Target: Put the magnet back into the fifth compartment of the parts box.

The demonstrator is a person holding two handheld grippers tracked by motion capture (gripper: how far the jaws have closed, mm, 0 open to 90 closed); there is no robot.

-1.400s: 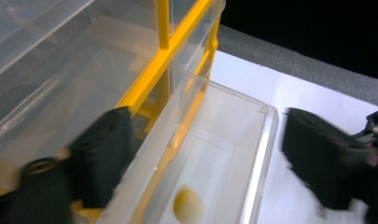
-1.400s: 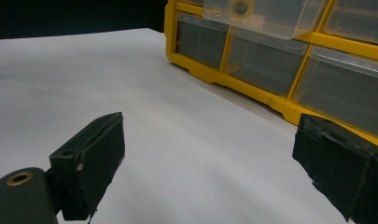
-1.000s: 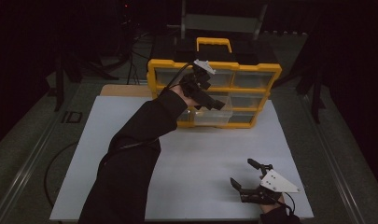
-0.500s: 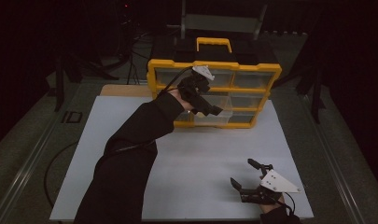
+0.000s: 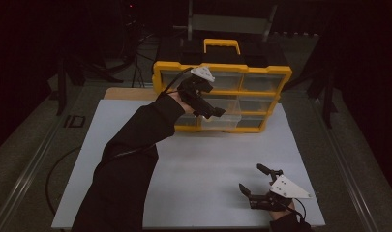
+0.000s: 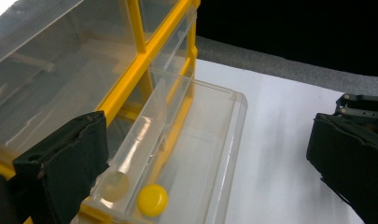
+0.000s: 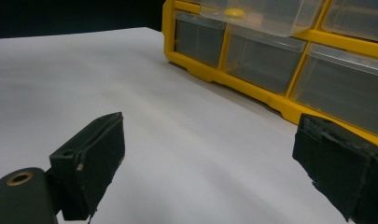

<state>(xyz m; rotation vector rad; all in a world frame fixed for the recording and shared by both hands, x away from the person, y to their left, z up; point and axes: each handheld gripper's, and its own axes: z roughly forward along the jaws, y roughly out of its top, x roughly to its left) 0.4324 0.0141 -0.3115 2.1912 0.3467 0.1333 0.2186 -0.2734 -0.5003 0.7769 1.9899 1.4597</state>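
White tabletop under dim light: the left gripper [image 6: 200, 154], jaws wide and empty, hovers over a pulled-out clear drawer [image 6: 200, 140] of the yellow organizer [image 5: 222, 96], where reaching the yellow ball [image 6: 152, 199] just below probably calls for a straight descent; the right gripper [image 5: 261, 186] rests apart, open, empty.

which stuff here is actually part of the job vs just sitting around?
In play:
- yellow organizer, at the table's far edge
- clear drawer, pulled out
- small yellow piece inside that drawer
- left gripper, jaws open at the drawer

Idle:
- right gripper, open, low over the white table
- organizer's other drawers, pushed in
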